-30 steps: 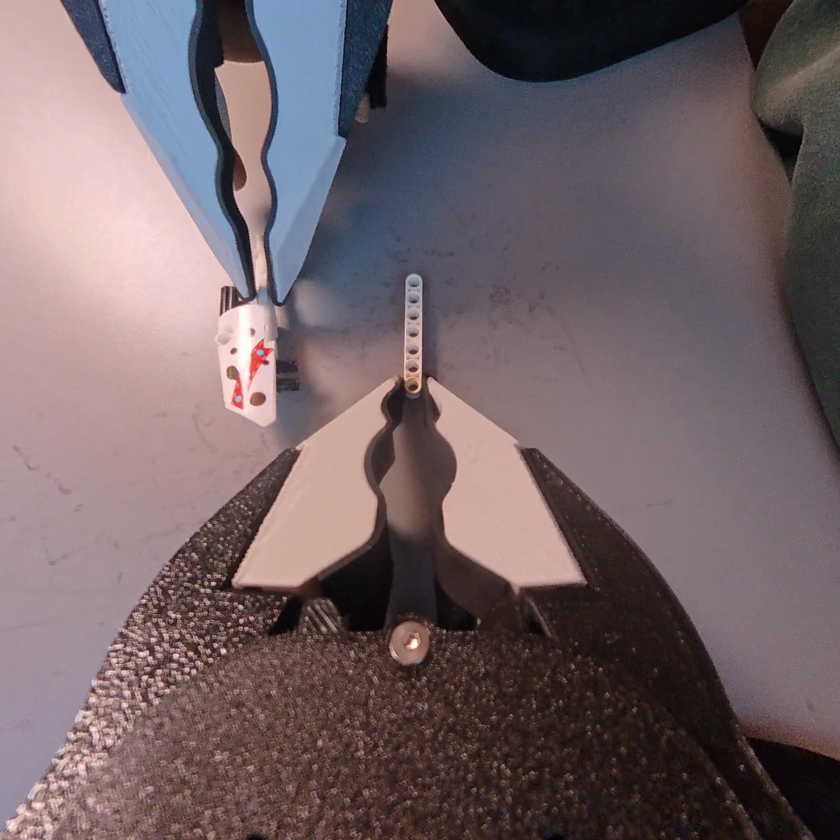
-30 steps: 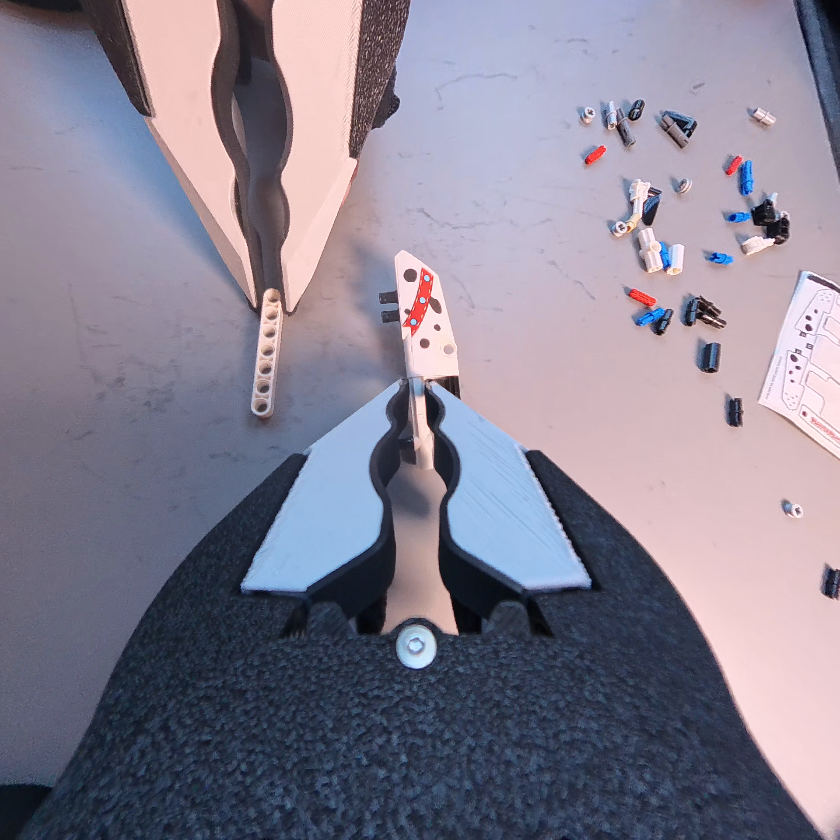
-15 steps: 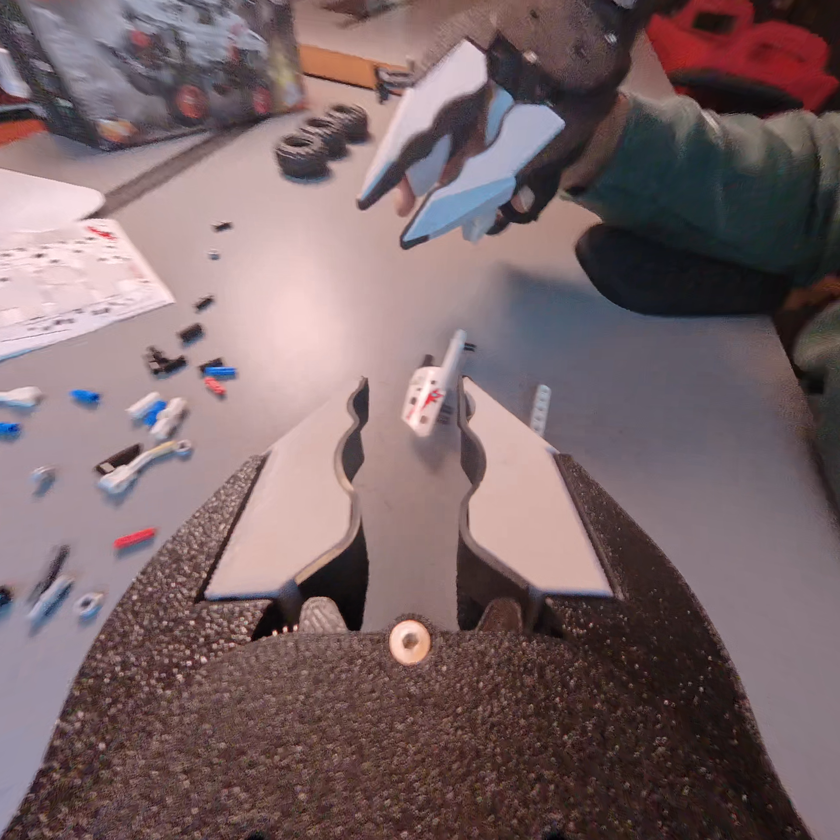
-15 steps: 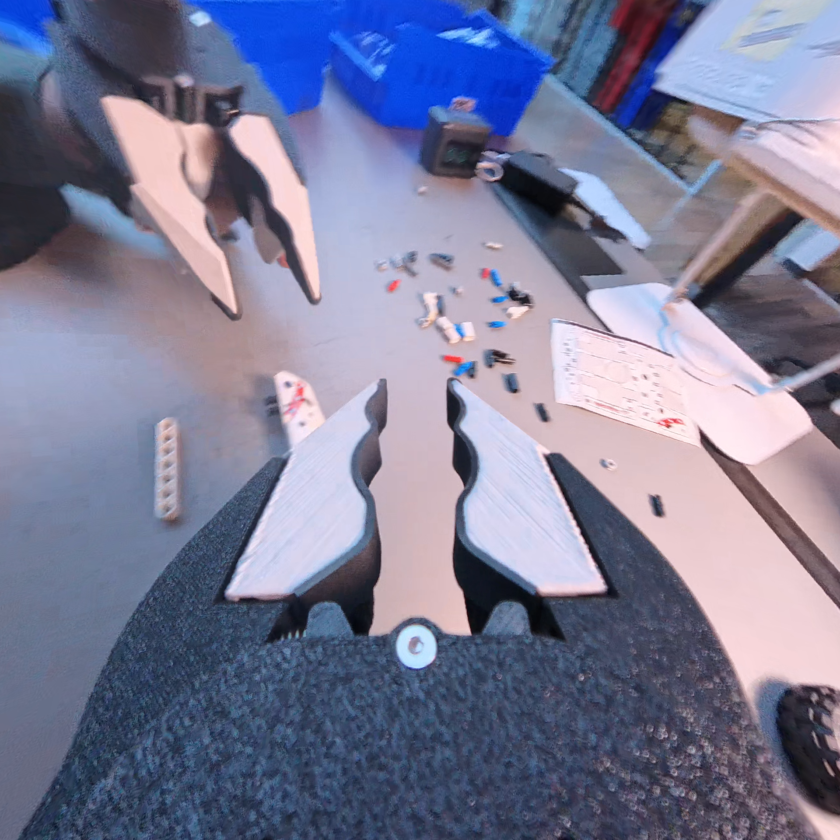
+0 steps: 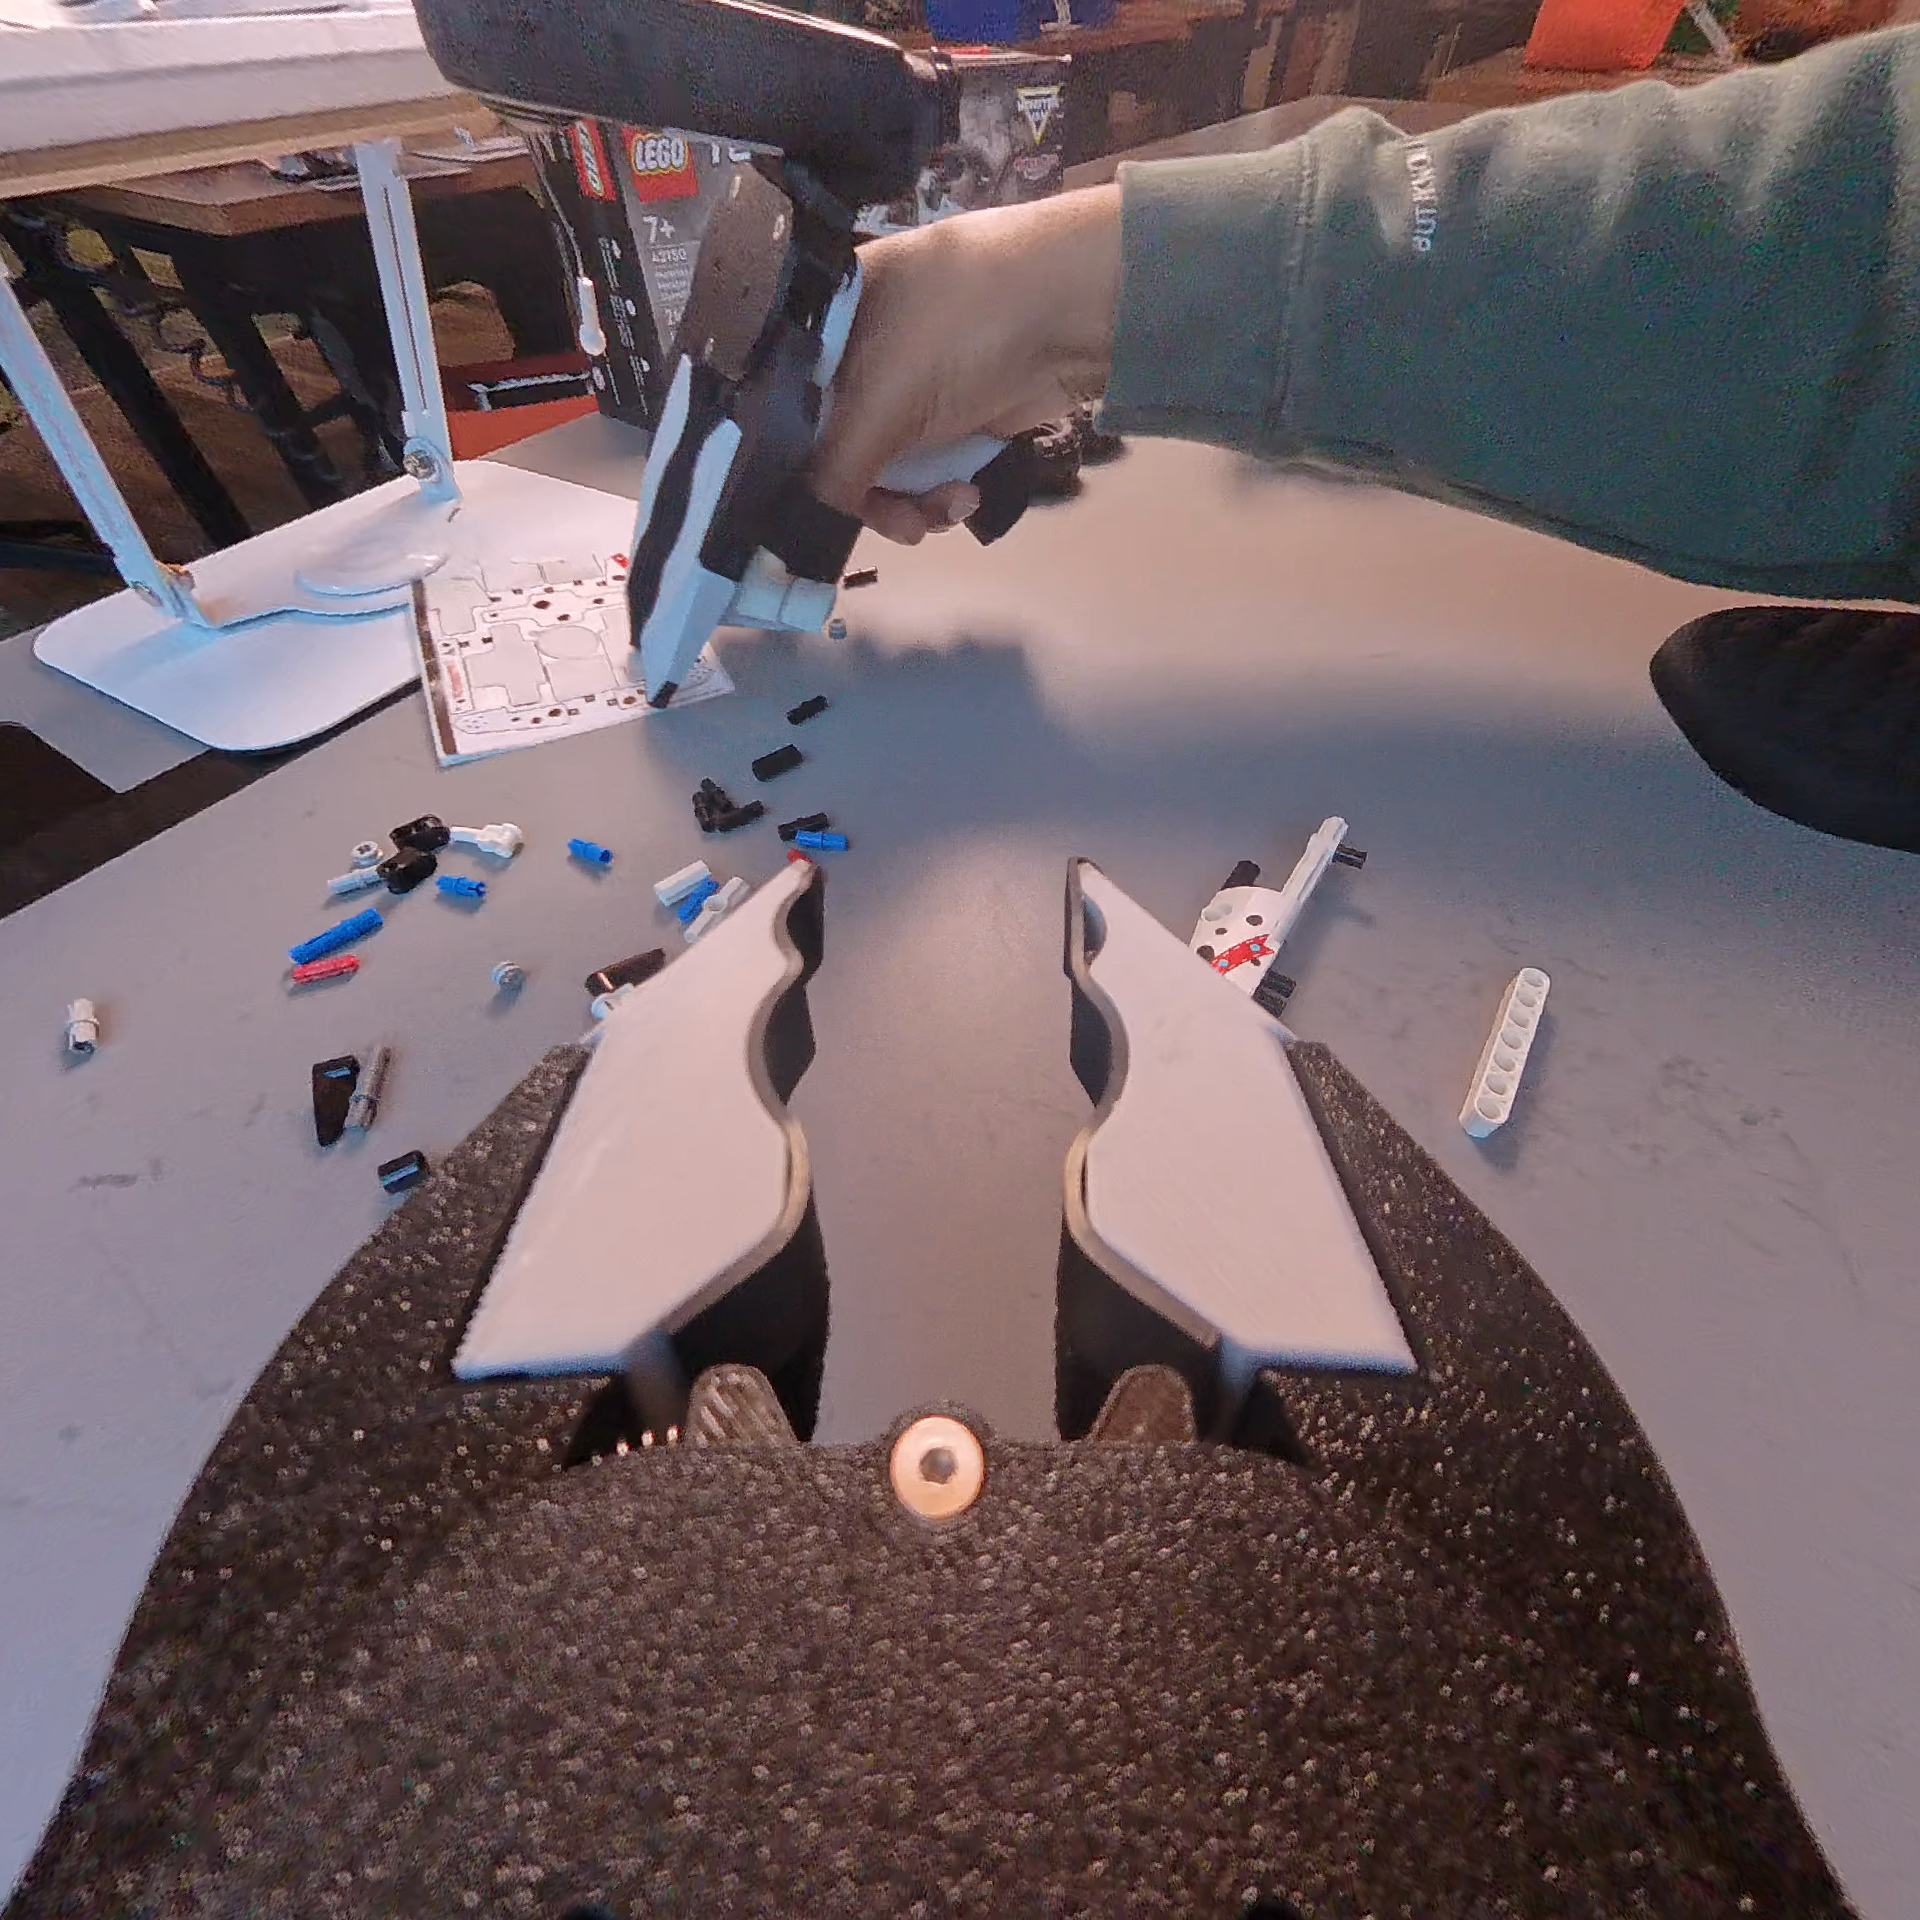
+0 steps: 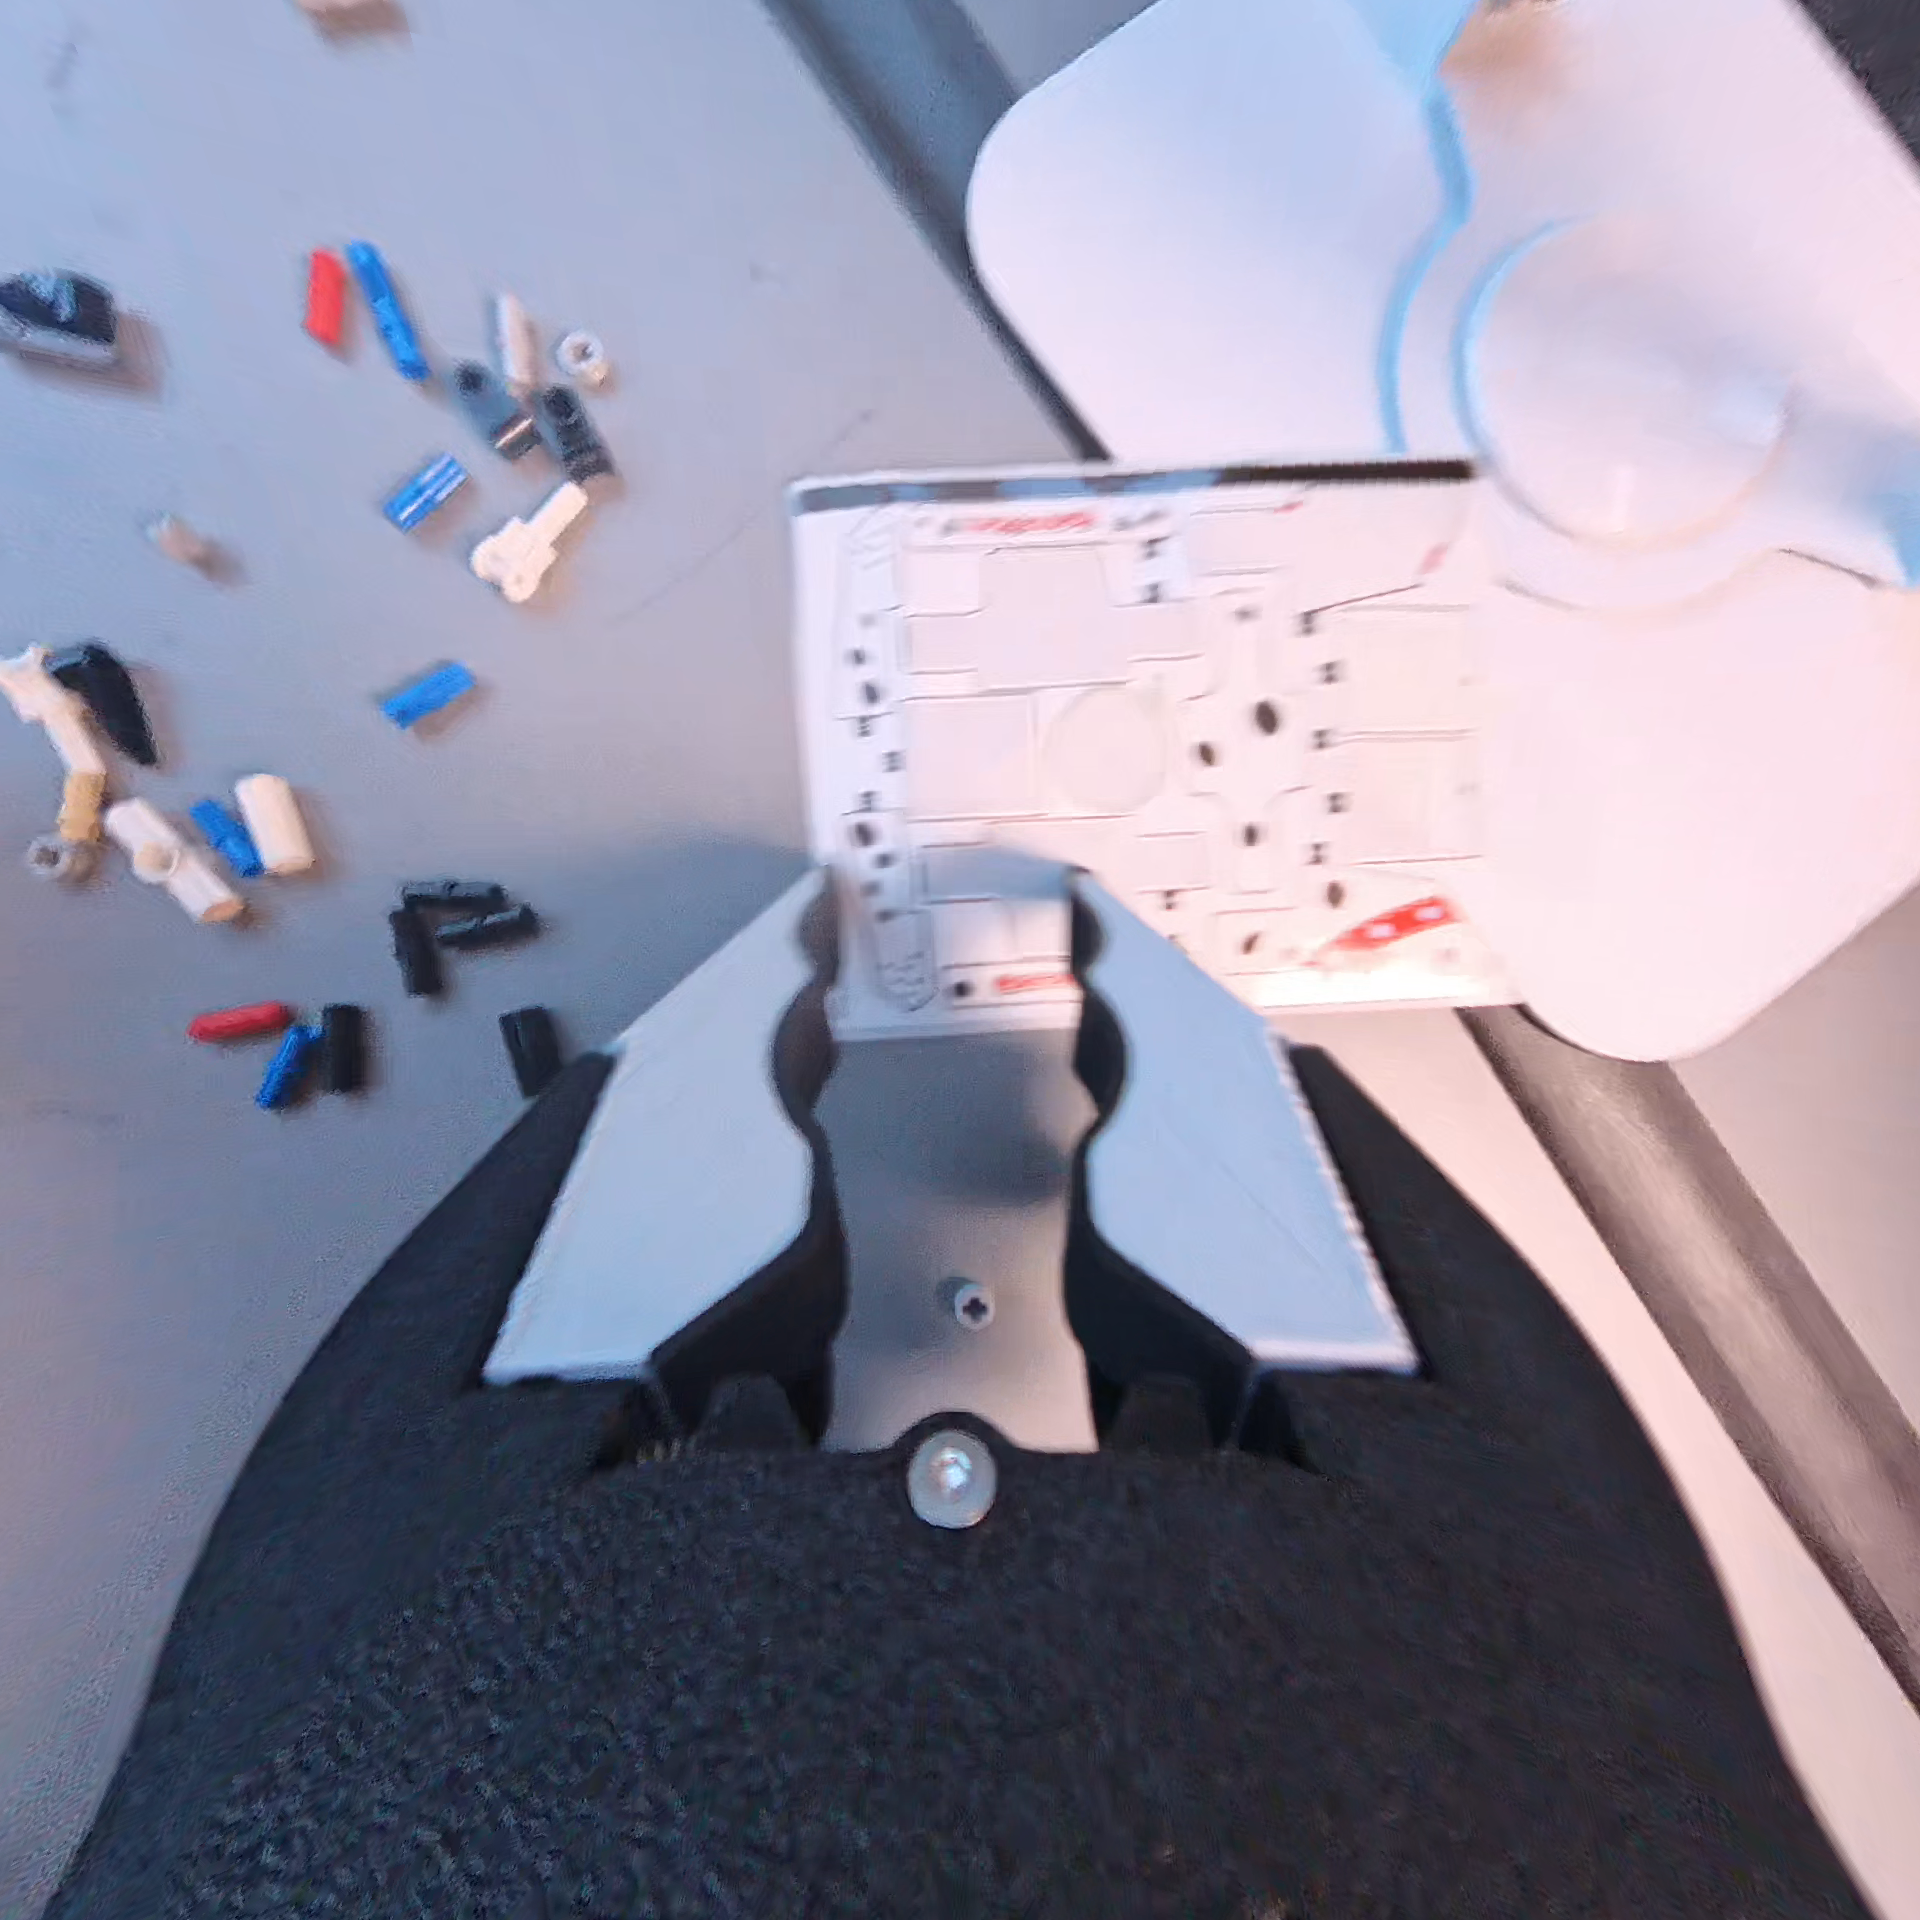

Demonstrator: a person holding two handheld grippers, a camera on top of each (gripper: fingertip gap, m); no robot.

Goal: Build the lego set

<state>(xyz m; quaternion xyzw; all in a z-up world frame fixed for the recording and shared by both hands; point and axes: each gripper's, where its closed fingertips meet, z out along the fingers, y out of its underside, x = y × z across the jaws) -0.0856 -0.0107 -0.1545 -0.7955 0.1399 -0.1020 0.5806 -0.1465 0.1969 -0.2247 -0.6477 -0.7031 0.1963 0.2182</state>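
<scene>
Meanwhile, both tools hang empty over the grey table: the left gripper point(image 5: 943, 883) gapes wide, the white spotted panel assembly point(image 5: 1262, 920) and perforated beam point(image 5: 1505, 1049) lying just right of it — parked within reach — while the right gripper point(image 6: 948, 894), jaws spread, noses toward the sticker sheet point(image 6: 1143, 727), likely seeking a decal.

both grippers let go: left gripper point(image 5: 943, 883) released the white beam point(image 5: 1504, 1051), right gripper point(image 6: 948, 899) moved from the spotted panel point(image 5: 1247, 928) to the sticker sheet point(image 6: 1153, 727).

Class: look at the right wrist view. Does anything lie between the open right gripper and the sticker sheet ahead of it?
Nothing visible does. The right gripper has its jaws open right over the near edge of the sticker sheet; the loose pieces lie off to the side.
</scene>
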